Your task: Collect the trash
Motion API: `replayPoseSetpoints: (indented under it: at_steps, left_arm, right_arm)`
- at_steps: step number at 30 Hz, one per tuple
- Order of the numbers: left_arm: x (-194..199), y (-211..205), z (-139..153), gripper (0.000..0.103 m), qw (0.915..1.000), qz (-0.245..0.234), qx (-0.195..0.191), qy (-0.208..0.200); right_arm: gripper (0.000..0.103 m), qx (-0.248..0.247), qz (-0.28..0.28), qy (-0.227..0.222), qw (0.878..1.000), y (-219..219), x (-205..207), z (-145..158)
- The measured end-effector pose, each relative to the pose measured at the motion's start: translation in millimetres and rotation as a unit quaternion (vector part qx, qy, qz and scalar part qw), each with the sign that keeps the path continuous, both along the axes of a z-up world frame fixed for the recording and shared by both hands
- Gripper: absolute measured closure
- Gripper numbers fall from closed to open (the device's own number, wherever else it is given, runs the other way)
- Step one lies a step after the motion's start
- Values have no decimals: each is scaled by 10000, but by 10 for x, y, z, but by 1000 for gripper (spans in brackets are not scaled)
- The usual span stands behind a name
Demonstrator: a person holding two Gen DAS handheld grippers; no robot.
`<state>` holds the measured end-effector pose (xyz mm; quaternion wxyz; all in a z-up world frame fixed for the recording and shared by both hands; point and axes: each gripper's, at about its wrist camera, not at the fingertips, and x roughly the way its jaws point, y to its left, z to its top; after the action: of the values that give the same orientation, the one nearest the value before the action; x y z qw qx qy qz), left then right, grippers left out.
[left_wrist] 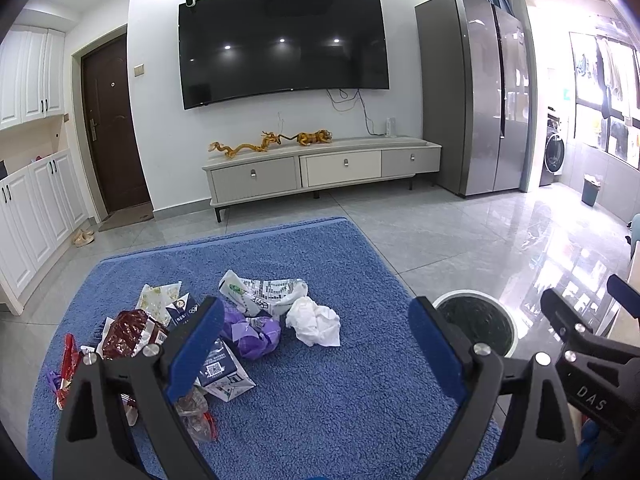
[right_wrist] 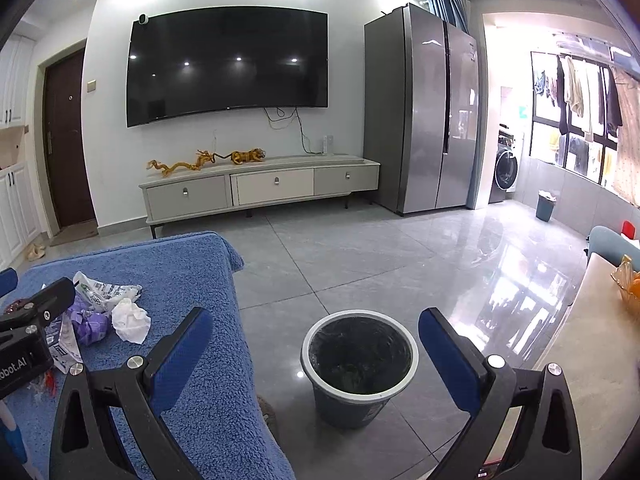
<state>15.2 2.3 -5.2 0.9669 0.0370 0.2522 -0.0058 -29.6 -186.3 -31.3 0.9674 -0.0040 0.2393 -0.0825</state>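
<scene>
Grey glossy floor tiles [right_wrist: 360,248] stretch toward a pale low TV cabinet [right_wrist: 260,192] under a wall-mounted black television [right_wrist: 228,64]. Nearer, a table draped in fuzzy blue cloth [left_wrist: 320,380] carries the trash: a crumpled white tissue [left_wrist: 314,320], a crumpled purple wrapper [left_wrist: 252,334], a white printed plastic bag [left_wrist: 260,290], a dark red foil snack packet [left_wrist: 128,332] and a flattened blue-and-white carton [left_wrist: 224,376]. The left gripper [left_wrist: 316,346] hovers above this pile, fingers wide apart and empty. The right gripper [right_wrist: 316,354], fingers also spread and empty, hangs over a round dark waste bin with a white rim [right_wrist: 358,364] standing on the floor just beside the table.
</scene>
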Motion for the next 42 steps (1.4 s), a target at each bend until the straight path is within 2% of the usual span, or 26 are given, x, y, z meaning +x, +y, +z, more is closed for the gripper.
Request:
replayPoseSetpoints:
  at_steps: [14, 42]
  left_arm:
    - [7, 31, -30, 10, 9997, -27, -182, 139]
    - [7, 9, -59, 10, 9997, -35, -174, 158]
  right_arm:
    - [0, 77, 11, 30, 10000, 22, 1, 24]
    - [0, 33, -101, -17, 9999, 7, 12, 27]
